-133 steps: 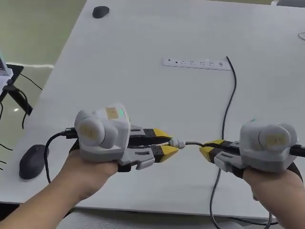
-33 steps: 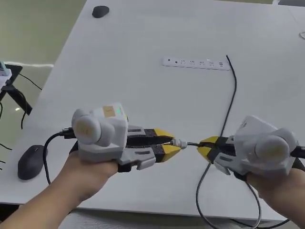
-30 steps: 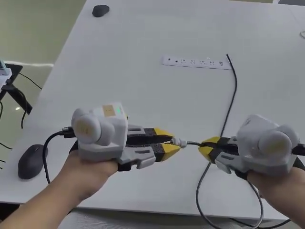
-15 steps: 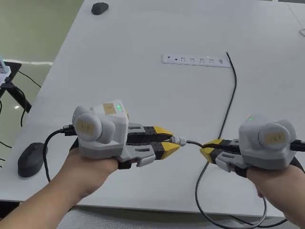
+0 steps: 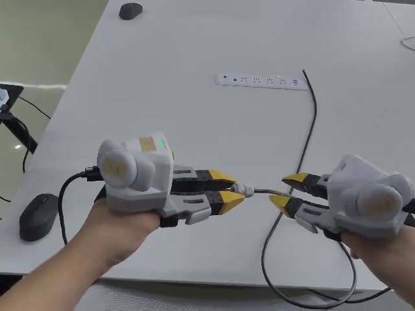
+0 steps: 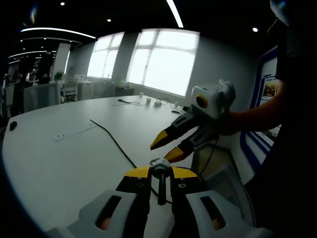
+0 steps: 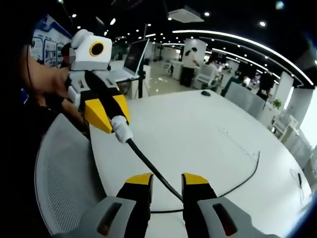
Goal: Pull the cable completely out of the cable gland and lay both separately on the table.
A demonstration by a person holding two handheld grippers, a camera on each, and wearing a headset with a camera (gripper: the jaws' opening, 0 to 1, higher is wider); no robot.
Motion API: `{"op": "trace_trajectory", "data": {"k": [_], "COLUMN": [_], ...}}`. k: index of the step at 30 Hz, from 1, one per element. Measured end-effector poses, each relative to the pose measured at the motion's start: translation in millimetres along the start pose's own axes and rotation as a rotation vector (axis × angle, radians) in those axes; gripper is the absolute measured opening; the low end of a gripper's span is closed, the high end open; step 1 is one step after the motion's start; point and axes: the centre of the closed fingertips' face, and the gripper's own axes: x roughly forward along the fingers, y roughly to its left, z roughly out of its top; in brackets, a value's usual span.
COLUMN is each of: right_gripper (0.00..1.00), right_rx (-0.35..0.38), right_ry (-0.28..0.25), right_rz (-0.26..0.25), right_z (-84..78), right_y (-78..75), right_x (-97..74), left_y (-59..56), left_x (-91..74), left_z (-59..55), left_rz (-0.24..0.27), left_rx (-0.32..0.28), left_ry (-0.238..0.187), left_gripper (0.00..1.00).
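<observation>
Two-handed pull. Left gripper (image 5: 227, 189) clamped on cable gland (image 5: 243, 190). Right gripper (image 5: 288, 191) just beside gland, jaws apart, straddling cable (image 7: 148, 164) exiting gland, no grip. Close on cable near gland, pull straight along gland axis, hold gland steady, avoid bending cable at gland mouth.

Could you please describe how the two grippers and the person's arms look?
Both the left gripper and the right gripper have light-grey bodies with a rounded knob bearing a pale yellow disc, and black jaws tipped in yellow. The left one carries a tan square label, a green light and a black cable at its rear. The forearms are bare.
</observation>
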Motion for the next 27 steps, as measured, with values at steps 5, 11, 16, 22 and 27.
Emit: {"op": "trace_trajectory", "data": {"k": [5, 11, 16, 22, 27], "right_gripper": [0.22, 0.14, 0.07, 0.01, 0.0], "right_rx": [-0.187, -0.271, -0.297, -0.264, -0.236], "right_ry": [-0.009, -0.013, -0.025, -0.037, -0.037], "right_rz": [0.068, 0.105, 0.129, 0.171, 0.202], "right_z": [18.7, 26.1, 27.6, 27.1, 26.0], "right_y": [24.1, 37.2, 36.8, 33.9, 34.4], "right_x": [-1.6, 7.2, 10.3, 14.1, 18.4], "left_y": [-0.4, 1.9, -0.4, 2.9, 6.1], "left_x": [0.9, 0.9, 2.7, 1.9, 1.7], "left_z": [-0.7, 1.0, 0.3, -2.1, -3.0], "left_rz": [-0.001, 0.012, 0.02, 0.043, 0.064], "left_rx": [0.001, -0.003, -0.006, -0.026, -0.027], "left_ry": [0.009, 0.012, 0.019, 0.018, 0.021], "left_gripper": [0.14, 0.14, 0.14, 0.14, 0.14]}}
